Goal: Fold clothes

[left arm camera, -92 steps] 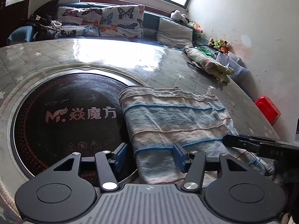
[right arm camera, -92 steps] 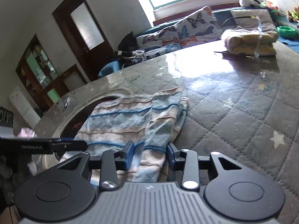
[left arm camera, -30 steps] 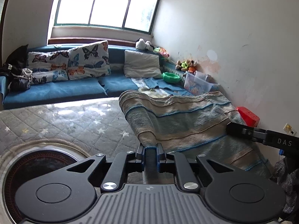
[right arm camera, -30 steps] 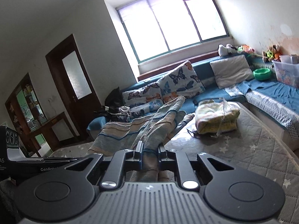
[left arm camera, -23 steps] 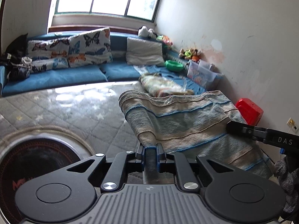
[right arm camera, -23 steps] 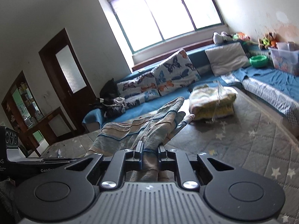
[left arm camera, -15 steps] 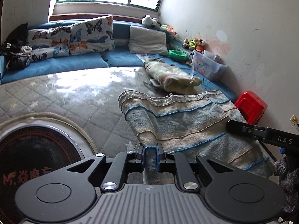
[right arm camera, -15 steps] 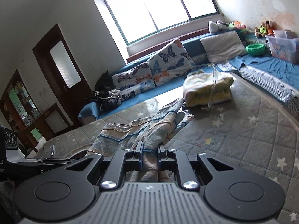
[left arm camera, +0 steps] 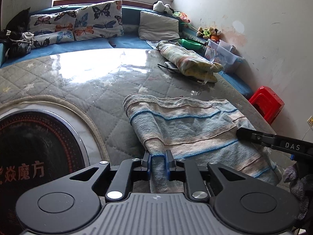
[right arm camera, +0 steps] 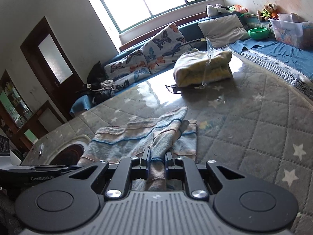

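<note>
1. Left wrist view: the round table [left arm camera: 82, 90], covered in a quilted star-print cloth under a clear sheet, fills the scene, with a dark induction hob [left arm camera: 33, 156] set into its middle, to the left of the work.
2. The striped towel [left arm camera: 195, 129] lies across the table ahead of both tools. Its long axis runs left to right, from one gripper to the other, and its far edge rests on the quilted cloth beyond them.
3. A rolled yellow blanket [left arm camera: 187, 62] sits farther off near the table's far rim, well apart from the towel.
4. The left gripper [left arm camera: 158, 163] has its blue pads pressed together on the towel's near left corner.
5. In the right wrist view, the right gripper [right arm camera: 157, 161] likewise pinches the near right corner, where the cloth bunches into a ridge running away from the jaws.
6. Judged from this, the fold turns on the held near edge lying parallel to the free far edge. Both arms are equally near, so the corners should travel forward together.
</note>
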`<state>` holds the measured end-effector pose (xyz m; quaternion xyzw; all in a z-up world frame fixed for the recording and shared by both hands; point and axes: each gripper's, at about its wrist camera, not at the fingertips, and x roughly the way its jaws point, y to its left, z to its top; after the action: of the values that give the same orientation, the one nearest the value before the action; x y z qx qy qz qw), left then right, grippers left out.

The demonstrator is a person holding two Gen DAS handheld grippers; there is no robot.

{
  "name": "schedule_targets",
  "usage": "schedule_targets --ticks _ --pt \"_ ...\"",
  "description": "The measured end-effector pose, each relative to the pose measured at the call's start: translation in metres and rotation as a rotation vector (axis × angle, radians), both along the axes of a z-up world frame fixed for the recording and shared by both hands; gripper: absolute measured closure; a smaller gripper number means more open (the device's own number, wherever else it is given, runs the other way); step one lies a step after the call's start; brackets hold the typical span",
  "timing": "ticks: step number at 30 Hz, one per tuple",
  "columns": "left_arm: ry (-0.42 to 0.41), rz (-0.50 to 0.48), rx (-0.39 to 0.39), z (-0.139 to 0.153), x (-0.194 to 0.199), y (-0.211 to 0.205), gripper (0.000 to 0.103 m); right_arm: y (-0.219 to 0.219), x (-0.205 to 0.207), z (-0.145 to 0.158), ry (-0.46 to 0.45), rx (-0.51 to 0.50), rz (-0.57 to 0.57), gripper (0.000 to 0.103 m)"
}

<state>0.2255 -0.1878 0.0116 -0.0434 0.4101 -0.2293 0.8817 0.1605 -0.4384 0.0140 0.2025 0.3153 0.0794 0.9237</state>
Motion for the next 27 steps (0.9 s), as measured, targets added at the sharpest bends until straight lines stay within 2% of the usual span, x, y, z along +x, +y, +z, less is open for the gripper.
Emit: schedule_targets --ticks 3,5,6,11,16,21,27 --pt "-0.002 0.013 0.005 0.0 0.001 0.004 0.075 0.0 0.0 -0.003 0.009 -0.01 -0.002 0.089" --pt "-0.007 0.025 0.019 -0.001 0.0 0.007 0.061 -0.001 -0.001 -0.003 0.011 -0.012 -0.007 0.083" --pt "-0.011 0.03 0.023 -0.001 0.0 0.009 0.06 0.0 -0.003 -0.003 0.007 -0.019 -0.01 0.083" --pt "-0.043 0.041 0.045 0.004 -0.01 0.018 0.059 -0.005 -0.019 0.005 -0.015 -0.028 -0.024 0.083" --pt "-0.099 -0.009 0.066 0.014 -0.04 0.023 0.059 -0.013 -0.05 0.011 -0.038 -0.003 -0.046 0.083" --pt "-0.101 -0.018 0.052 0.017 -0.068 0.029 0.06 -0.01 -0.078 0.016 -0.069 0.0 -0.035 0.083" --pt "-0.084 -0.057 0.038 0.011 -0.089 0.028 0.06 -0.003 -0.09 0.012 -0.089 0.053 -0.025 0.083"
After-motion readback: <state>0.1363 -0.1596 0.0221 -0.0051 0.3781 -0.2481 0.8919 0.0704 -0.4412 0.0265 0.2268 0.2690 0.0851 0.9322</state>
